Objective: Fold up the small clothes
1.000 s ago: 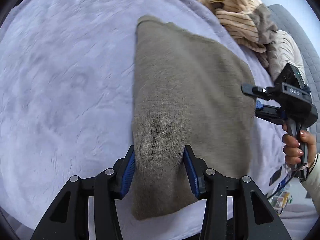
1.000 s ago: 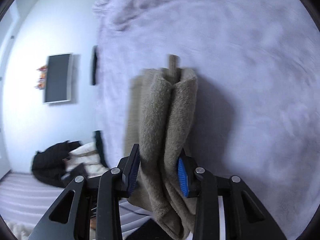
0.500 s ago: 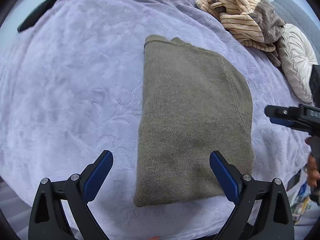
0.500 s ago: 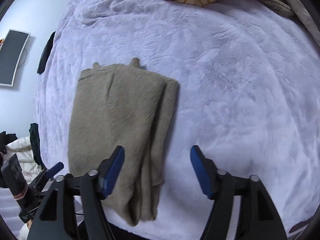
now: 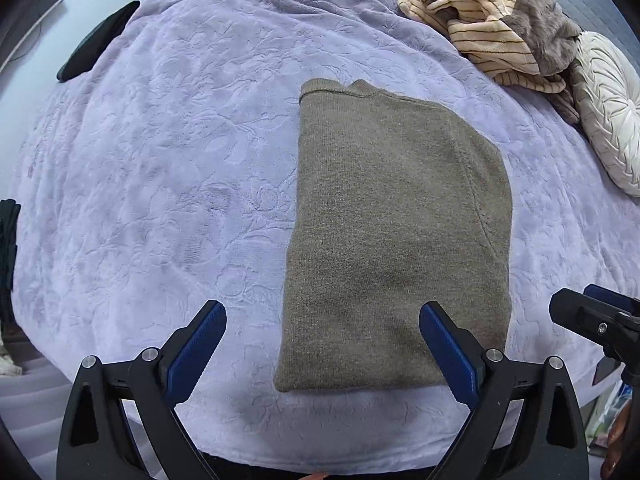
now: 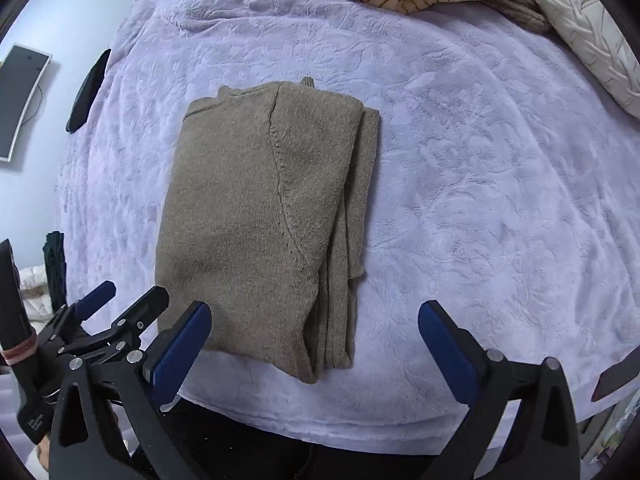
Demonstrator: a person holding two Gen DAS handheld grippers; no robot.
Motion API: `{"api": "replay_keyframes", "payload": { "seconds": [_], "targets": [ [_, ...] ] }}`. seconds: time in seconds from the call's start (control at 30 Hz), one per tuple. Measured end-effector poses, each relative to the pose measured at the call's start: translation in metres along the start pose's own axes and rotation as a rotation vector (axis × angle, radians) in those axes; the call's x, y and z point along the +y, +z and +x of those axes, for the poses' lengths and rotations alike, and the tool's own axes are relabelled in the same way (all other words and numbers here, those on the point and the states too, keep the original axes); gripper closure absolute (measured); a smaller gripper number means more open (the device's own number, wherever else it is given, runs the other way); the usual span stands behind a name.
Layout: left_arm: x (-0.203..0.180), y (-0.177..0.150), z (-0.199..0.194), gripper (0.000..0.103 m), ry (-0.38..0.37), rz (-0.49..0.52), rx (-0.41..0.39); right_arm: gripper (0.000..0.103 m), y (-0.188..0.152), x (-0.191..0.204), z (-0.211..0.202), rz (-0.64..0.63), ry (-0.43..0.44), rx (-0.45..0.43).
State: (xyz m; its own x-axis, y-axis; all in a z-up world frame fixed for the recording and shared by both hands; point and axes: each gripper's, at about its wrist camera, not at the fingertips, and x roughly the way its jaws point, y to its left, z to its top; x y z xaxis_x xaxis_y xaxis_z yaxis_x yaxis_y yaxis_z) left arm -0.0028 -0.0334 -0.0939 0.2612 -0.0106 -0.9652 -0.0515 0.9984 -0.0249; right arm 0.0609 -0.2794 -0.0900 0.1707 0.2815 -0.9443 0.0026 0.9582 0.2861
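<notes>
- My left gripper (image 5: 320,344) stood wide with nothing in it; my right gripper (image 6: 314,344) had just been opening and was also bare, the cloth lying below both, untouched.
- The folded sweater (image 5: 396,236) lay flat on the bed (image 5: 168,168), close to its near edge.
- To finish well, I judged I should lift clear straight up, so no pad snagged the knit and dragged the stacked layers along its right side.
- Its long axis ran from the near edge toward the far edge, neckline end pointing away from me, toward the striped clothes (image 5: 480,20).
</notes>
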Motion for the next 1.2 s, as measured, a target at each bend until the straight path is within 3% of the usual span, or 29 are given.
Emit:
{"api": "replay_keyframes", "payload": {
  "seconds": [0.33, 0.5, 1.2],
  "targets": [
    [-0.005, -0.002, -0.011, 0.005, 0.033, 0.007, -0.006, 0.0, -0.007, 0.001, -0.011, 0.019, -0.045, -0.017],
    [-0.008, -0.003, -0.014, 0.005, 0.086, 0.021, 0.0, 0.0, -0.013, -0.001, -0.012, 0.03, -0.072, -0.008],
    [-0.01, -0.011, -0.031, 0.005, 0.083, 0.003, -0.011, 0.0, -0.026, 0.008, -0.017, 0.012, -0.068, 0.016]
  ]
}}
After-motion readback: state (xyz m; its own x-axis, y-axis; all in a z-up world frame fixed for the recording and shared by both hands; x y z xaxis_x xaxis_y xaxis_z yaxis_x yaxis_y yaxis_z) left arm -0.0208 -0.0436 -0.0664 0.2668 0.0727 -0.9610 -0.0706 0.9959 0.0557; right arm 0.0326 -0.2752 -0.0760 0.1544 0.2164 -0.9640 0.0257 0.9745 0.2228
